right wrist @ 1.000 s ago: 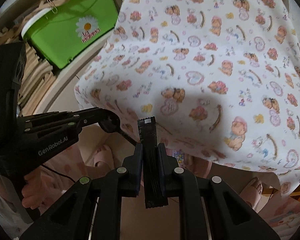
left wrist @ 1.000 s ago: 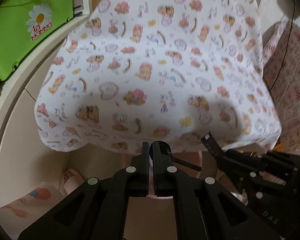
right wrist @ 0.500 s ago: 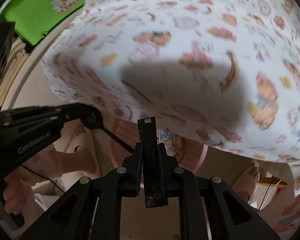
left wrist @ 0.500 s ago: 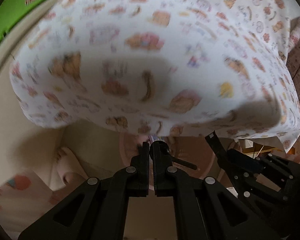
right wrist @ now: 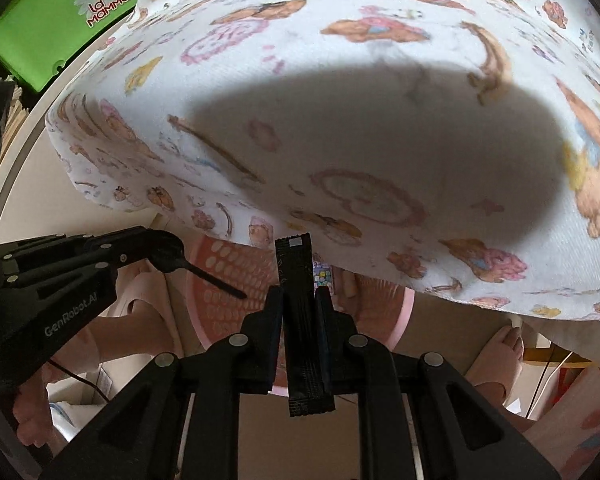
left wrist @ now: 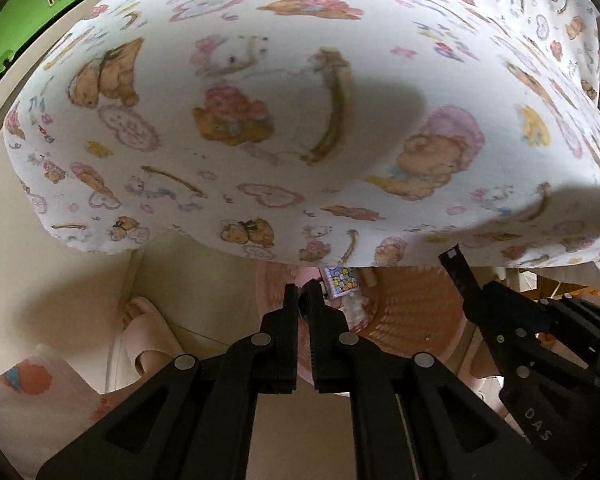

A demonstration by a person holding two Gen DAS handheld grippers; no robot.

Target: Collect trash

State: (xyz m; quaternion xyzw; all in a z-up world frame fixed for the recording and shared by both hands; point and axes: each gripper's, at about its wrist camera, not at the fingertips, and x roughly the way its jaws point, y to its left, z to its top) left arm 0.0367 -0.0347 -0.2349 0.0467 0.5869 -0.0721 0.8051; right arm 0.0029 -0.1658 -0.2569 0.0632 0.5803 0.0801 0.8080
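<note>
My right gripper (right wrist: 298, 296) is shut on a long black sachet wrapper (right wrist: 300, 280), which sticks out past the fingertips; it also shows in the left wrist view (left wrist: 458, 272). My left gripper (left wrist: 303, 292) is shut on a small black object with a thin stem, seen in the right wrist view (right wrist: 204, 272). Both grippers hang over a pink perforated basket (right wrist: 224, 280) on the floor below the table edge; it also shows in the left wrist view (left wrist: 416, 312). A small colourful packet (left wrist: 342, 282) lies inside the basket.
A table covered by a white teddy-bear print cloth (left wrist: 300, 100) fills the upper view and overhangs the basket. A green La Mamma box (right wrist: 60, 20) sits on a shelf at the upper left. Bare feet (right wrist: 500, 356) and pink slippers (left wrist: 148, 328) stand beside the basket.
Both grippers have moved down and forward past the table edge toward the basket, so the cloth looms larger. Both stay shut on their items.
</note>
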